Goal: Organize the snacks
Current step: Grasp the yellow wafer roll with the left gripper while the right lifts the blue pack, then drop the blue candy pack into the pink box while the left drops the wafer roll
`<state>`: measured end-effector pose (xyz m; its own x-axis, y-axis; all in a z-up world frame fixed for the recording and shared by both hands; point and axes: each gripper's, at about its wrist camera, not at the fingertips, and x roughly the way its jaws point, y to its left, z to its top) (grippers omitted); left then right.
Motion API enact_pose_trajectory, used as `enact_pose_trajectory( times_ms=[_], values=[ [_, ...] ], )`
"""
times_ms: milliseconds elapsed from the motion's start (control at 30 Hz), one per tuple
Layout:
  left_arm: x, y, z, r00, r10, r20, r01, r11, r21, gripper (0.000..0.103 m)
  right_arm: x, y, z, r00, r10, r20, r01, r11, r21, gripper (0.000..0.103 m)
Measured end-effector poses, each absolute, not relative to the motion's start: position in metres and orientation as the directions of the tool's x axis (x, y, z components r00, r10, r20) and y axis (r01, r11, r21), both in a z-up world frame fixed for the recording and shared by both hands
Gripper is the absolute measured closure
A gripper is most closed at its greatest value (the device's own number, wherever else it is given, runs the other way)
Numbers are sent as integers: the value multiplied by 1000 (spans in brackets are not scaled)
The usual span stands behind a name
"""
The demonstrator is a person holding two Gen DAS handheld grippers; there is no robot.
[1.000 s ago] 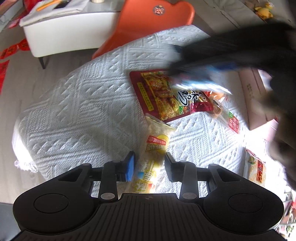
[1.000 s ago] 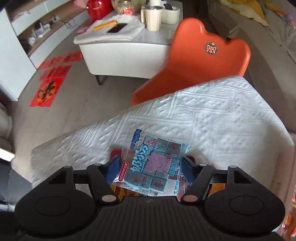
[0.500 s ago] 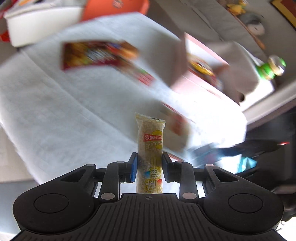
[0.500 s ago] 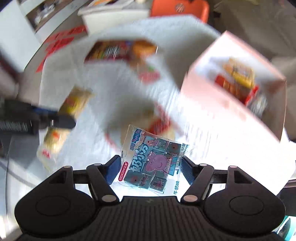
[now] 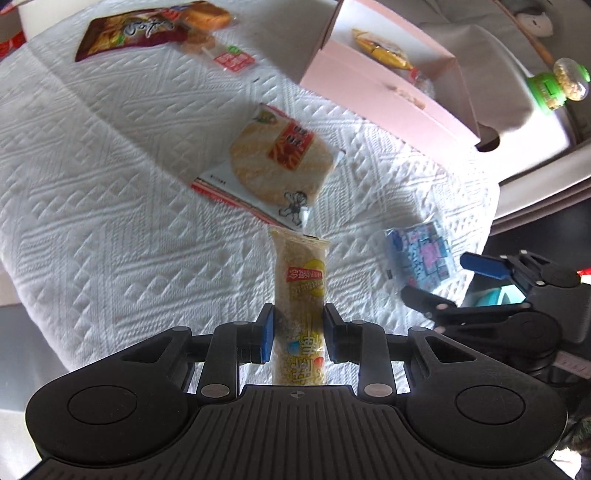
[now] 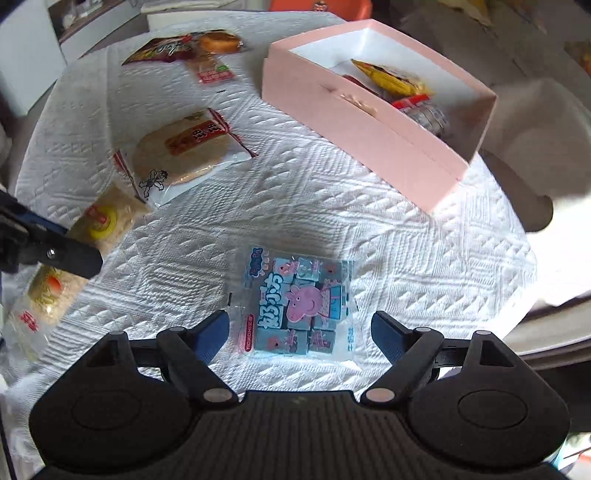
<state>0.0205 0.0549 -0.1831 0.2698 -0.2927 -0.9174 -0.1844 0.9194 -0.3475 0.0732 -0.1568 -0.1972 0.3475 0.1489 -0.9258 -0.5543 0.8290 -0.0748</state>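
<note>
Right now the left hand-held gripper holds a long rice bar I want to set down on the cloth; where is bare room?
Bare white cloth lies between the blue cartoon pack and the pink box, and left of the round cracker pack. Crowded: the far edge, where the red bag and small packs overlap, and inside the box.

Blue candy bag [image 6: 295, 301]: "Peppa Pig" in small print at top, "YOKOMIZU" on a red strip along its left edge, large white Japanese lettering. Other packets bore Chinese print, too blurred to read.
</note>
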Motion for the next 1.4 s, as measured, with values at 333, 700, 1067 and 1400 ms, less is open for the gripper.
enact_pose_trajectory(
  times_ms=[333, 700, 1067, 1400],
  values=[
    [22, 36, -173, 290, -251, -924, -159, 939, -305, 71, 88, -162, -213, 312, 199, -929, -446, 894, 42, 12],
    [137, 17, -72, 612, -273, -742, 40, 948, -316, 71, 74, -170, -165, 335, 266, -904, -483, 872, 78, 30],
    [189, 69, -83, 737, -259, -624, -119, 859, -497, 70, 97, -176, -139, 428, 267, -864, -391, 916, 89, 30],
    [109, 119, -153, 559, -161, -813, -322, 861, -393, 70, 225, -168, -67, 685, 245, -686, -258, 962, 87, 14]
  ],
)
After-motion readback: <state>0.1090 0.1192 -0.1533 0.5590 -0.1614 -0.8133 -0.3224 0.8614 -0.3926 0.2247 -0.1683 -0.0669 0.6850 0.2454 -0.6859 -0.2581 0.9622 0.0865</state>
